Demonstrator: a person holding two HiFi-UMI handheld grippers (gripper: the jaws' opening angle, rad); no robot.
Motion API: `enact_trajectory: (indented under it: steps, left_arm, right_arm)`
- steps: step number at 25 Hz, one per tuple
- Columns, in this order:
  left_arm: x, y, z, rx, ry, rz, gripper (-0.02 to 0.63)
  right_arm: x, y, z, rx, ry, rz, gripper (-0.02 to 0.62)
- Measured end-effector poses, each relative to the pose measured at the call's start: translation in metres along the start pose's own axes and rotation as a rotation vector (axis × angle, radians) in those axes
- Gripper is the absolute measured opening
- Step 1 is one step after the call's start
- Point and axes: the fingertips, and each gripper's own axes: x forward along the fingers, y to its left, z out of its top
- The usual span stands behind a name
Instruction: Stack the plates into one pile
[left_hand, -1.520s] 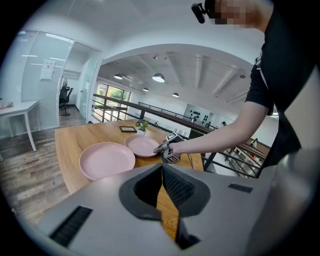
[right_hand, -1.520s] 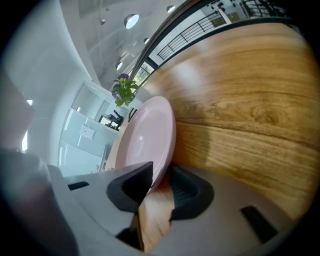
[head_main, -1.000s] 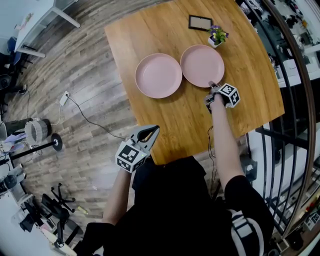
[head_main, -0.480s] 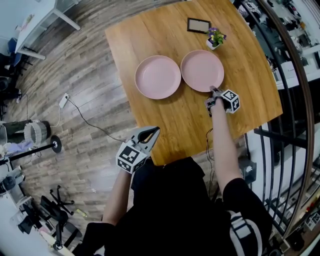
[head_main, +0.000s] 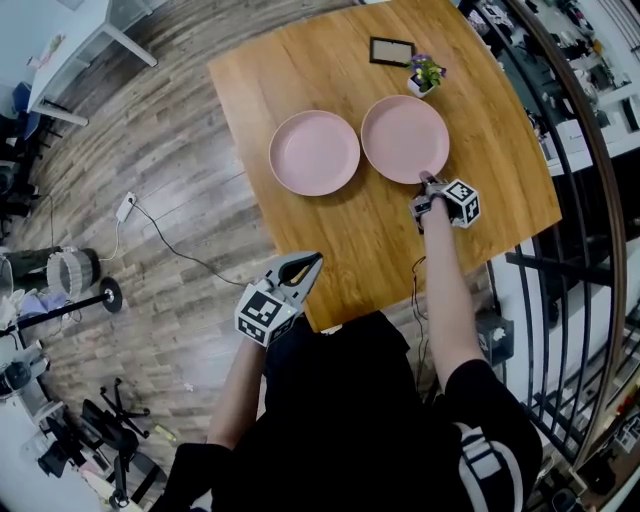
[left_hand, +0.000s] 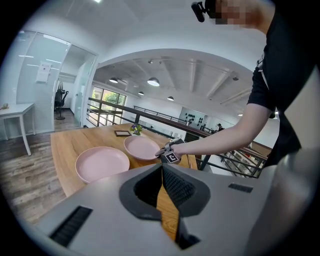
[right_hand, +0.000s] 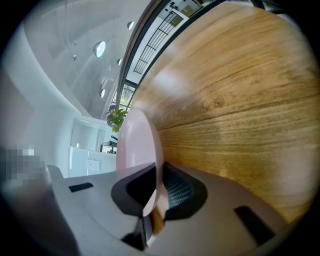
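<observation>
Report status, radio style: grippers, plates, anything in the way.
Right gripper just closing on right plate, near rim. Left gripper shut, empty, off table. Left plate bare; nothing between plates.

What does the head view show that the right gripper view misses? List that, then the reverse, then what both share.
Head view only: the left plate, the picture frame and the left gripper.

Right gripper view only: a close look at the right gripper, whose jaws have just been closing and now pinch the rim of the right plate.

Both: the right plate, the wooden table and the potted plant.
</observation>
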Motion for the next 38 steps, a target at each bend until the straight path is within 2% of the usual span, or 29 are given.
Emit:
enact_trajectory:
  steps: [9,14,22,29,38]
  left_arm:
    - [-0.024,0.013,-0.011,-0.024,-0.035,-0.012,0.021]
    - [-0.043,0.028,-0.020,-0.033,-0.026,-0.024,0.021]
    - [-0.061,0.048,-0.009,-0.008,-0.044,-0.067,0.021]
    - [-0.082,0.061,-0.016,-0.002,-0.020,-0.110,0.021]
    - [-0.095,0.080,-0.013,0.017,-0.021,-0.143,0.021]
  right_arm:
    - [-0.012,0.013,-0.028,-0.014,-0.012,0.015,0.035]
    - [-0.015,0.025,-0.060,-0.011,-0.002,0.030,0.035]
    - [-0.009,0.045,-0.122,-0.029,0.038,0.033,0.038]
    - [-0.002,0.048,-0.167,-0.035,0.063,0.020,0.040]
    - [0.006,0.050,-0.197,-0.035,0.066,0.007,0.042]
